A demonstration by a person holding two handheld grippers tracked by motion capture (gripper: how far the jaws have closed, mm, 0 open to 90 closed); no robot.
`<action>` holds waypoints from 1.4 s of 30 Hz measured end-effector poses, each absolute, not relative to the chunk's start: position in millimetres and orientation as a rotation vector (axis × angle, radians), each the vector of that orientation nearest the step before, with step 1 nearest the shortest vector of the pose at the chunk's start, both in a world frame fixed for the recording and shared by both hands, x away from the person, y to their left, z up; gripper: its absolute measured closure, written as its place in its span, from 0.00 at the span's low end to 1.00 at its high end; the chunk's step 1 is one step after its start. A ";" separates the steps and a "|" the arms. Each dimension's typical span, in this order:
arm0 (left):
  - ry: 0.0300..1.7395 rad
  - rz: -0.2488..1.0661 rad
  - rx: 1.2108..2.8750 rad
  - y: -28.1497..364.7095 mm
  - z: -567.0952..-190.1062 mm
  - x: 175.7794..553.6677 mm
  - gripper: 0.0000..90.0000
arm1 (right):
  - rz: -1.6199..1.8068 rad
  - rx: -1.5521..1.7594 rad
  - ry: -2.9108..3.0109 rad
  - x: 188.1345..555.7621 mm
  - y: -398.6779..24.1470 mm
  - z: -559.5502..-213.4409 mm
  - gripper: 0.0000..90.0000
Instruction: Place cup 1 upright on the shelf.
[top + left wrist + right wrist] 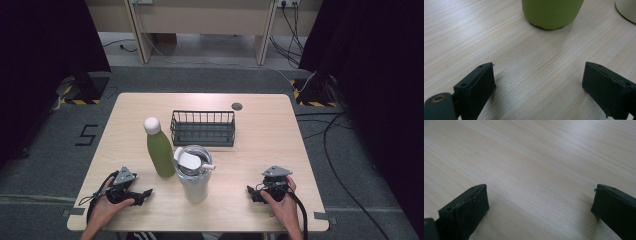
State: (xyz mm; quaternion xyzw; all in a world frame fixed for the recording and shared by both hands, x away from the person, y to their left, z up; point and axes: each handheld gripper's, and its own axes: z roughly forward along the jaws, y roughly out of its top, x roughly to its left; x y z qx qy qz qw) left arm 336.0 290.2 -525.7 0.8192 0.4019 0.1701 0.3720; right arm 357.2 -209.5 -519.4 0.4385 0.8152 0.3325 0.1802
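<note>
Wooden table (150,107) bears both hands, left gripper (141,194) and right gripper (251,191) spread.

The counter (260,125) is a pale wood-grain top with rounded corners. On it stand a green bottle (160,150) with a white cap, a white lidded tumbler (194,176) just beside it, and a dark wire basket (203,128) behind them. A small round dark disc (237,106) sits near the far edge.

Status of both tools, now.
Left tool: open, holding nothing, aimed at the green bottle.
Right tool: open, holding nothing.
</note>
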 end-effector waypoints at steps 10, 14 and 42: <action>1.030 0.436 2.101 290.3 -525.6 336.1 0.11 | 1.030 1.182 2.265 347.3 -208.5 -514.4 0.15; 1.030 0.436 2.100 290.3 -525.7 336.0 0.11 | 1.085 1.143 2.258 343.1 -206.0 -510.3 0.16; 1.031 0.436 2.100 290.3 -525.6 336.1 0.11 | 1.446 0.843 2.263 319.7 -150.7 -485.9 0.17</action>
